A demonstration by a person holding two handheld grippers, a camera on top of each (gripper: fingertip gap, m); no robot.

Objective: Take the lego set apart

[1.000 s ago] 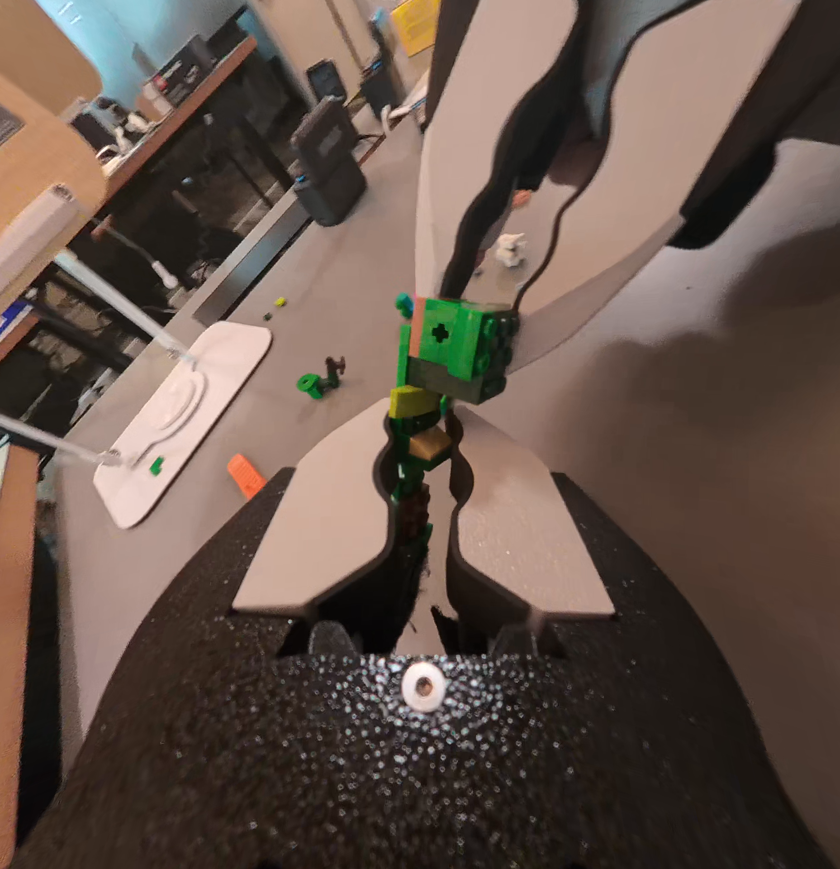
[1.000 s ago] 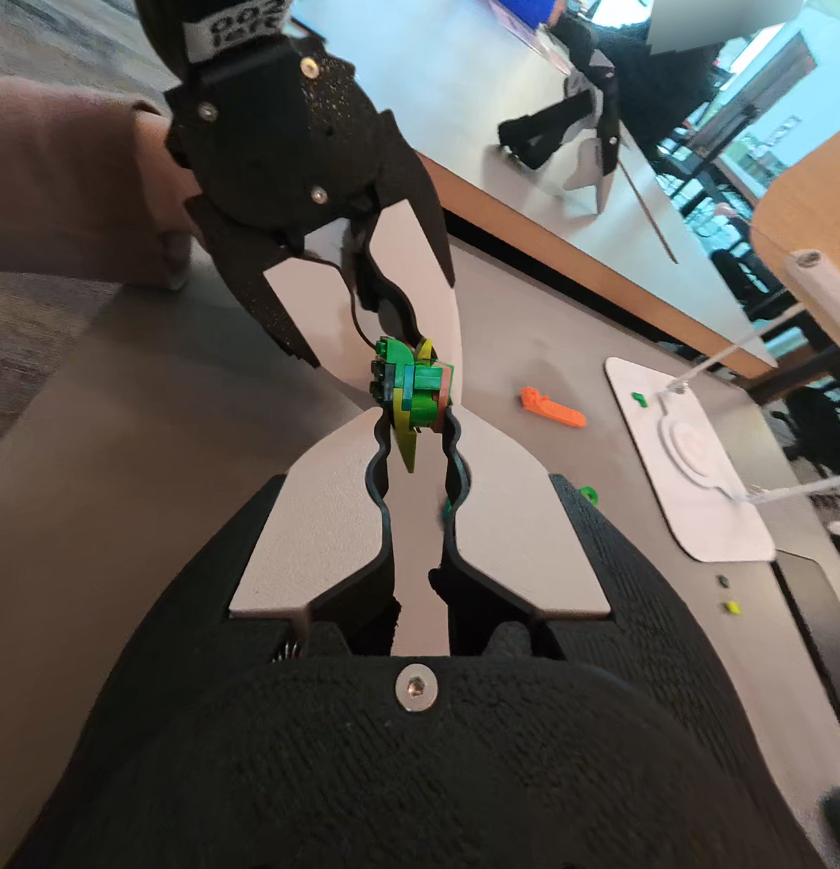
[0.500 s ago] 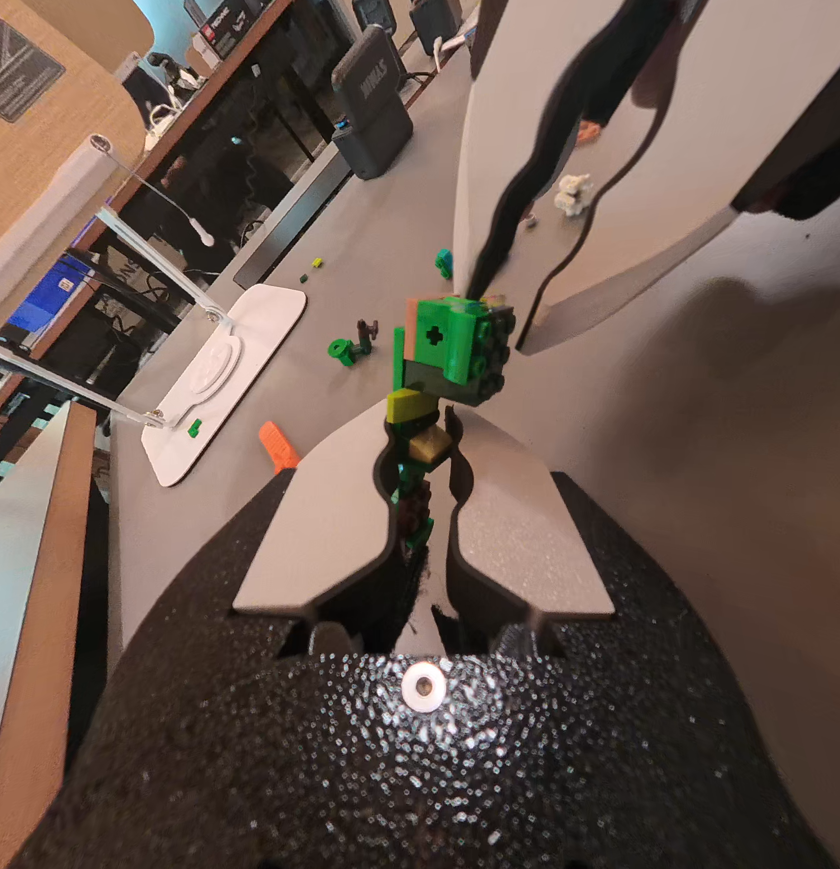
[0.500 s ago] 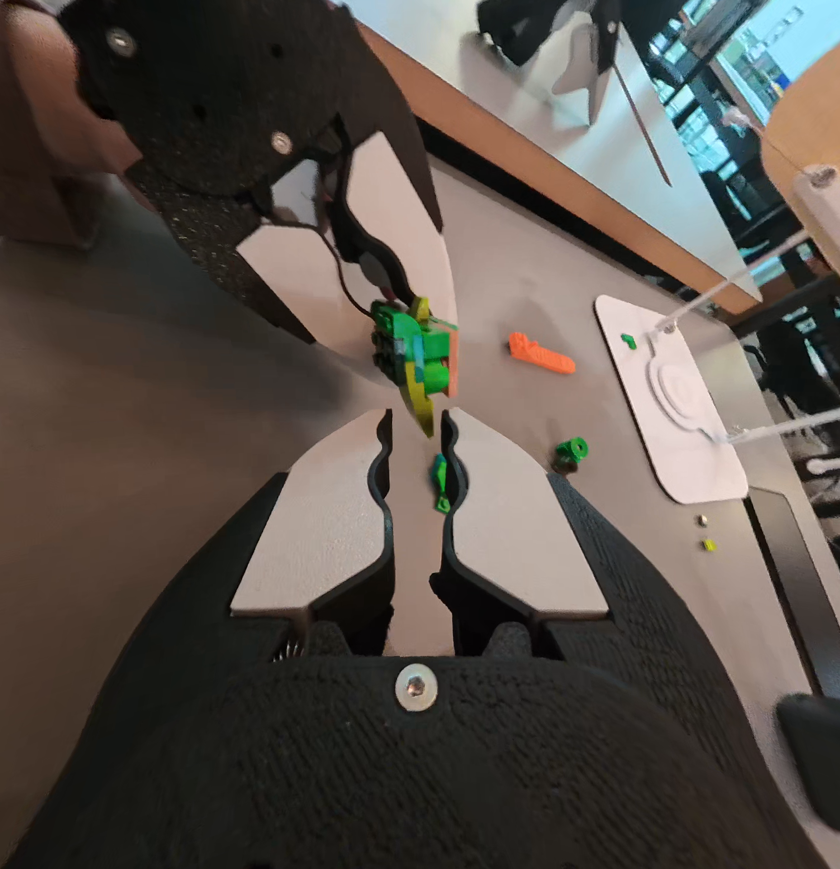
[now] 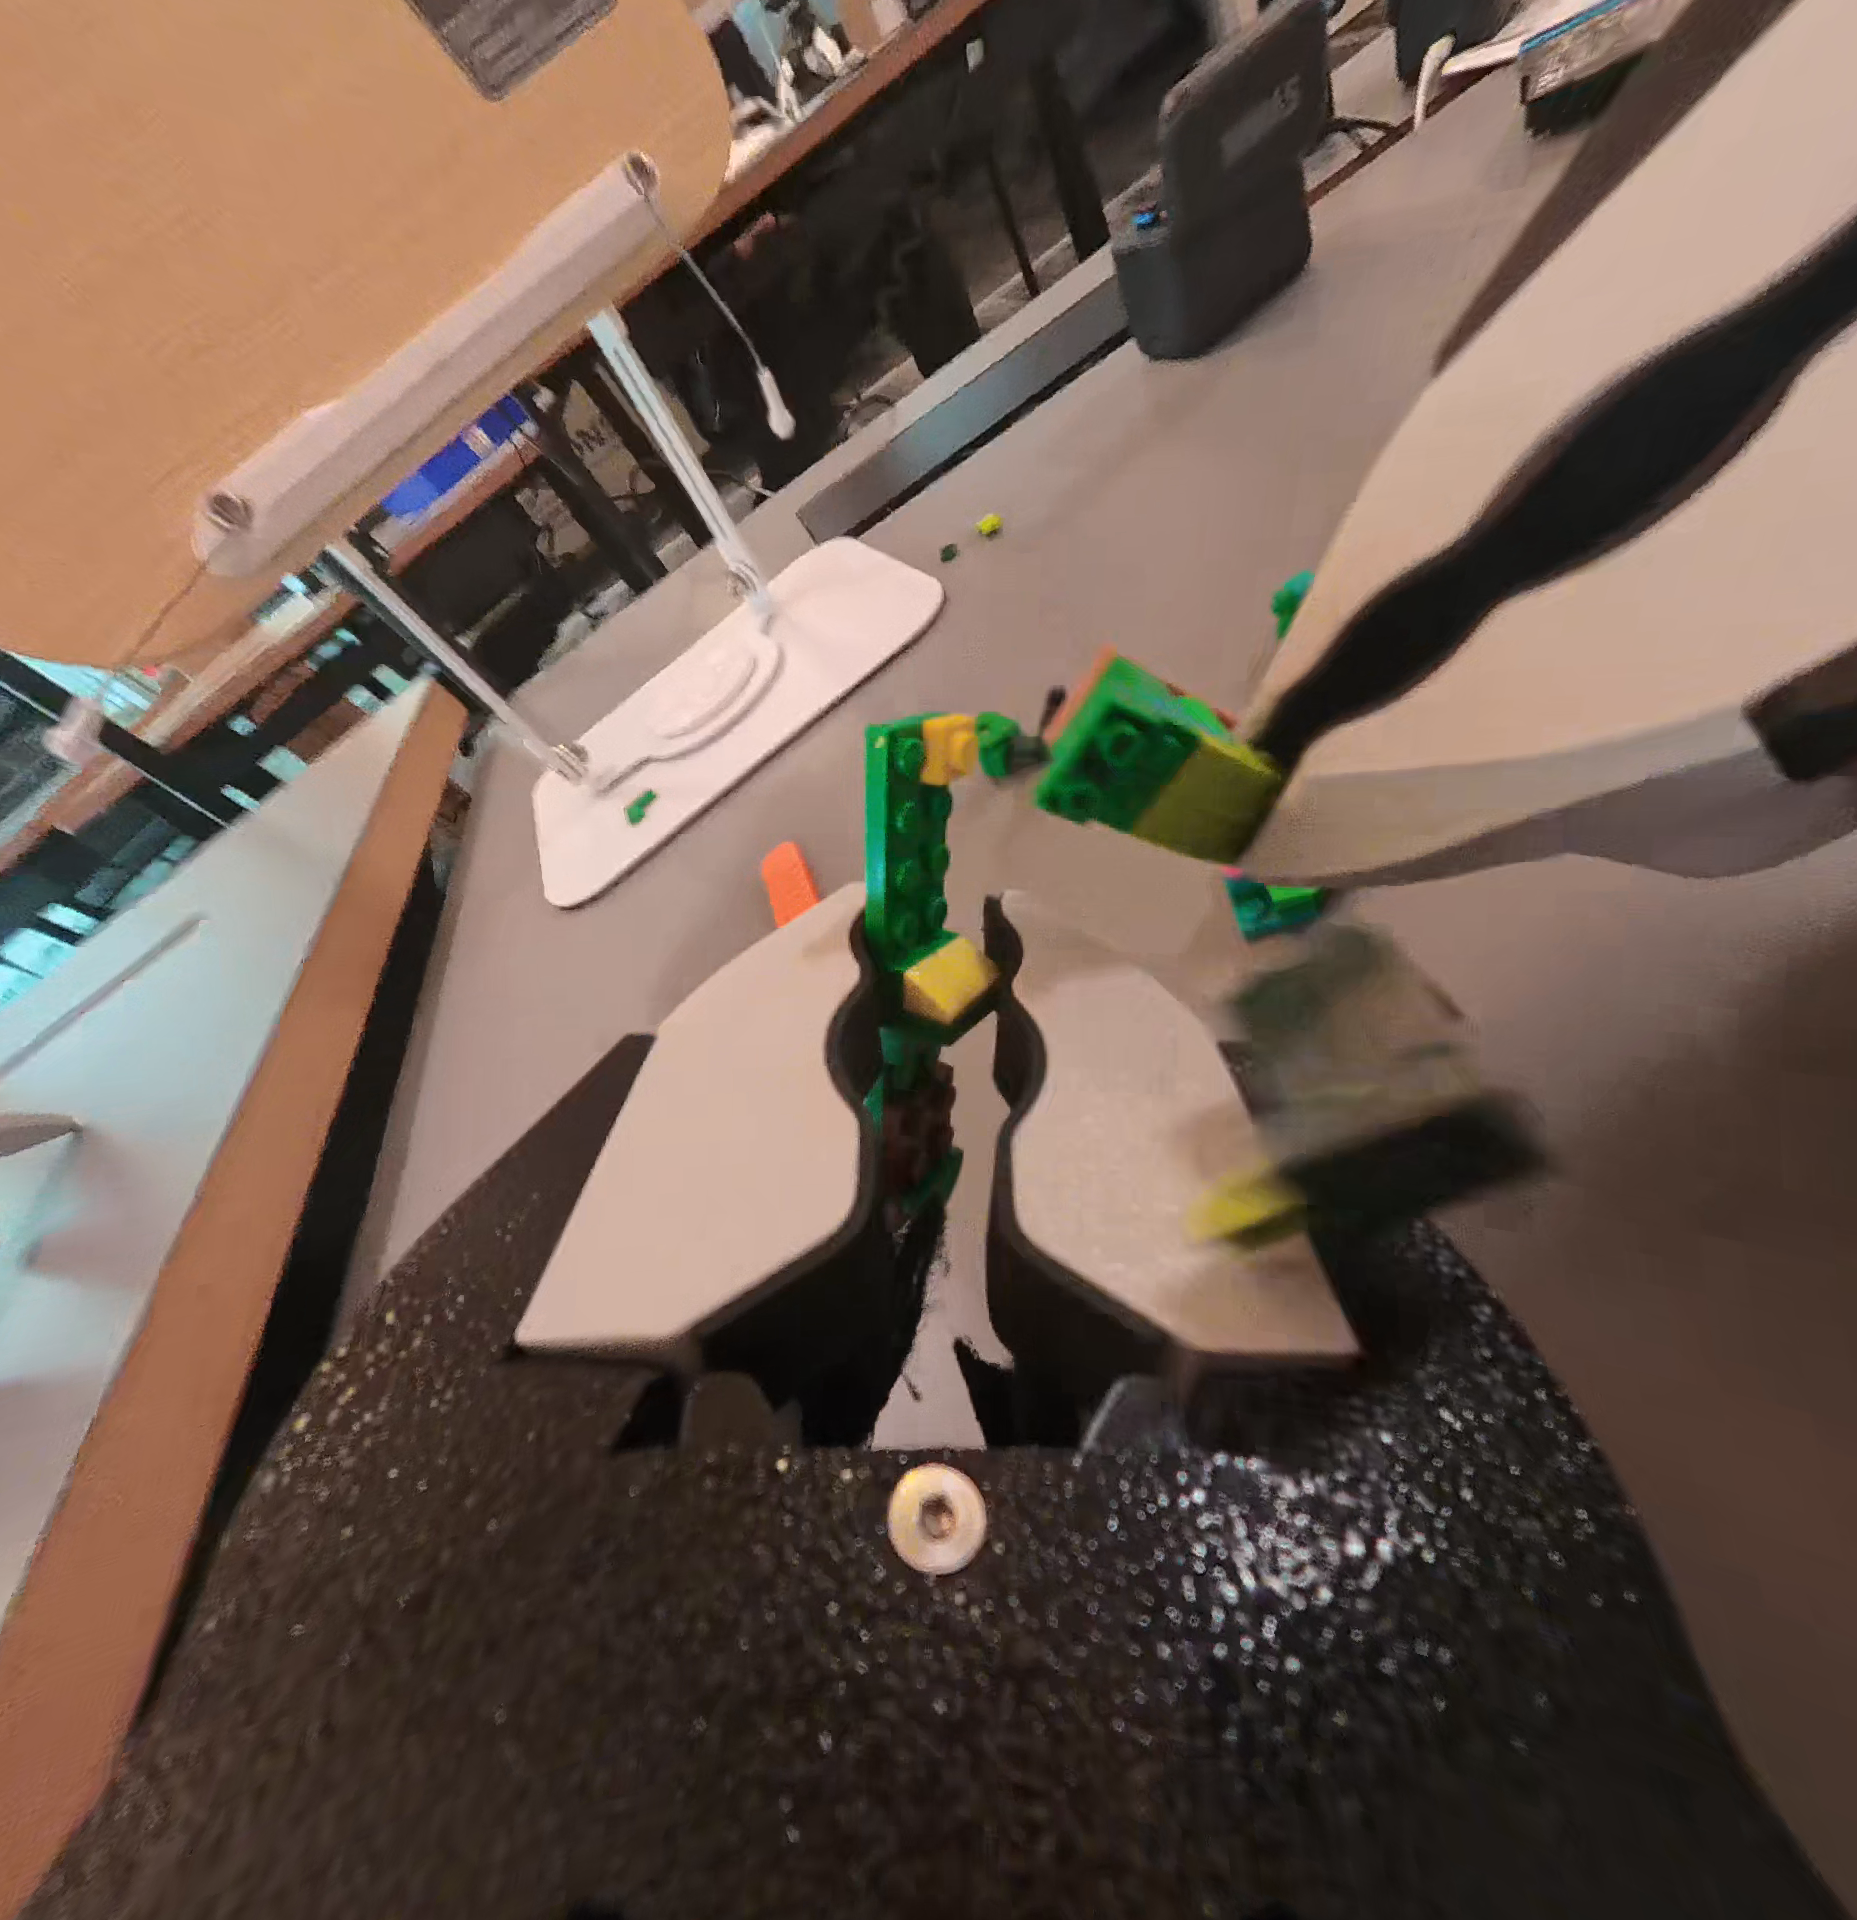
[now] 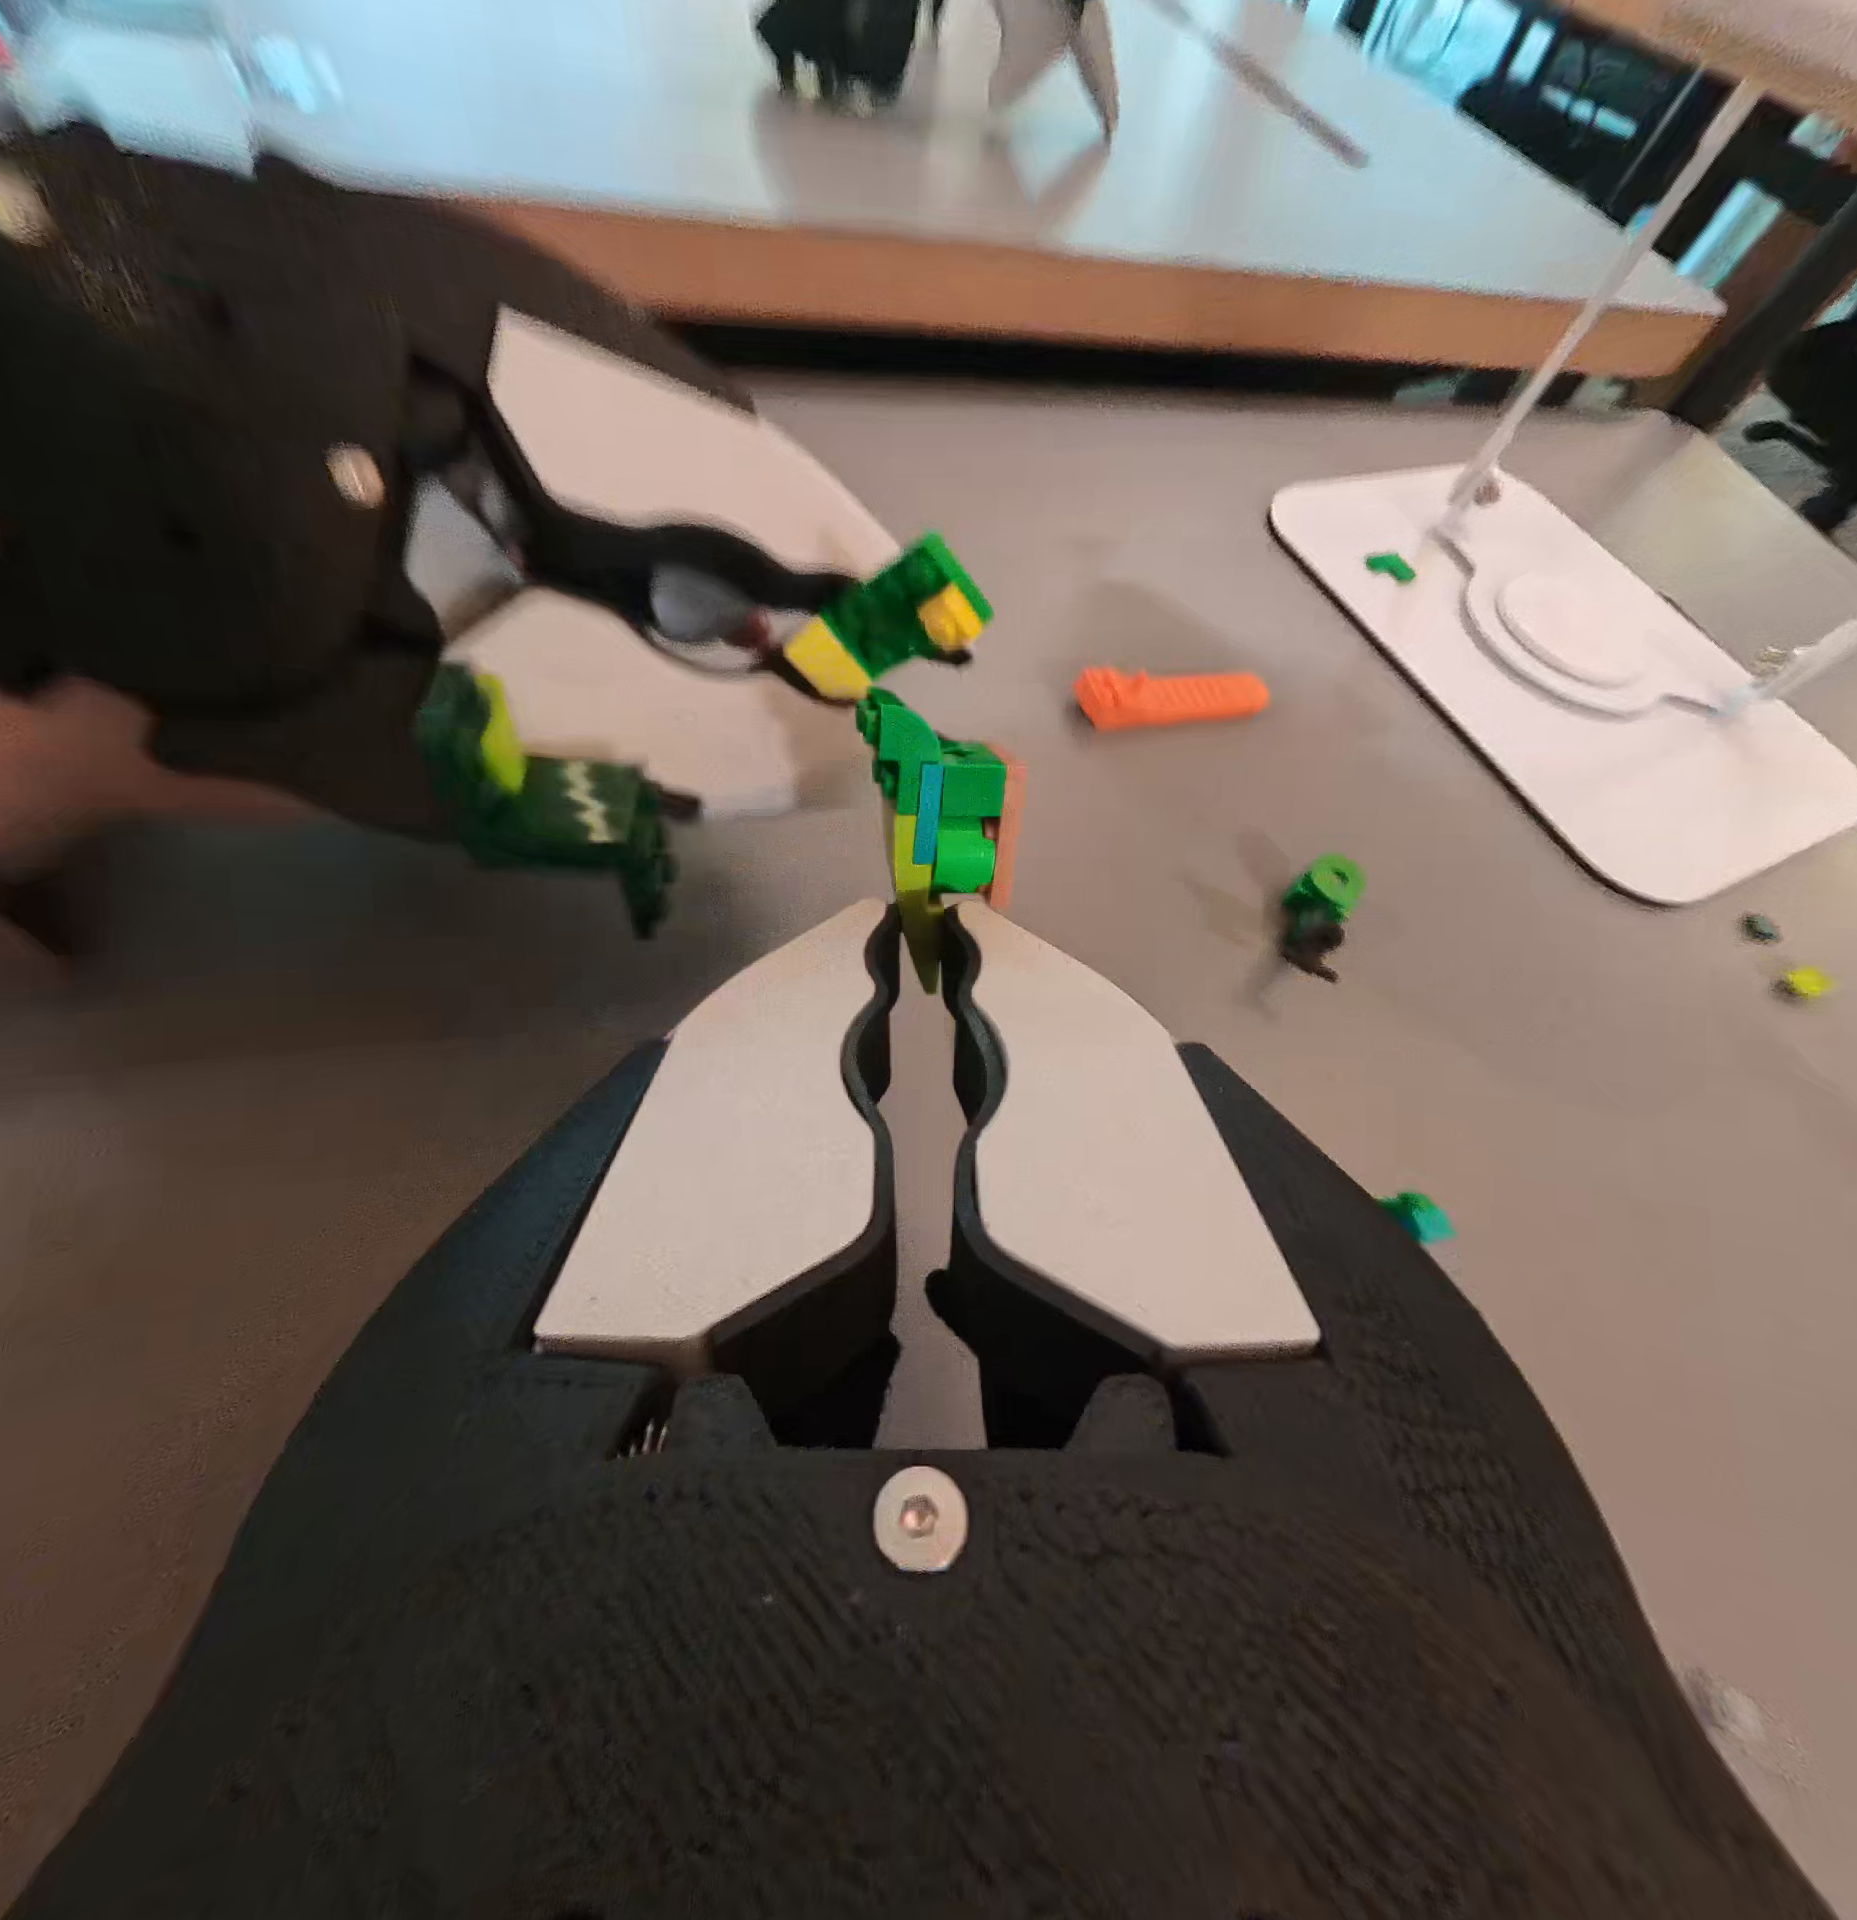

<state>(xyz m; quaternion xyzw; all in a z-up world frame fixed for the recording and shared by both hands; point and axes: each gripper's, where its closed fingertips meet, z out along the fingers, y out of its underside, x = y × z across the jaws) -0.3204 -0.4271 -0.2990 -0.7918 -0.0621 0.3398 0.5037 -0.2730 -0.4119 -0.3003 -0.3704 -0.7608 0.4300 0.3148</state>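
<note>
Over on the left of the right wrist view, the left gripper (image 6: 799,623) reaches in from the side, jaws nearly together, pinching a tall green strip (image 6: 893,623) tipped with yellow bricks; below it a dark green chunk (image 6: 560,800) with a zigzag pattern sits blurred in mid-air, touching neither gripper as far as can be seen. Centre frame, the right gripper (image 6: 924,914) has its tips squeezed tight on a green block (image 6: 955,810) with a lime wedge, a teal strip and a salmon face, just beside the strip's end; whether the two still touch is unclear. Further right on the grey table (image 6: 1111,468) lie an orange brick separator (image 6: 1173,696), a small green stub piece (image 6: 1319,894), tiny loose studs, and a white lamp base (image 6: 1589,727). Switch to the left wrist view and you get what that one hides: the strip (image 5: 908,831) runs deep down between the left gripper's (image 5: 929,935) fingers, with a brown section low in the throat and a yellow brick at the tips. To its right the block (image 5: 1152,779) shows its studded underside, held at the right gripper's (image 5: 1256,790) tips, and the loose chunk (image 5: 1350,1070) is a heavy smear beside the right finger. The lamp's tube head (image 5: 425,364) shows only here.
</note>
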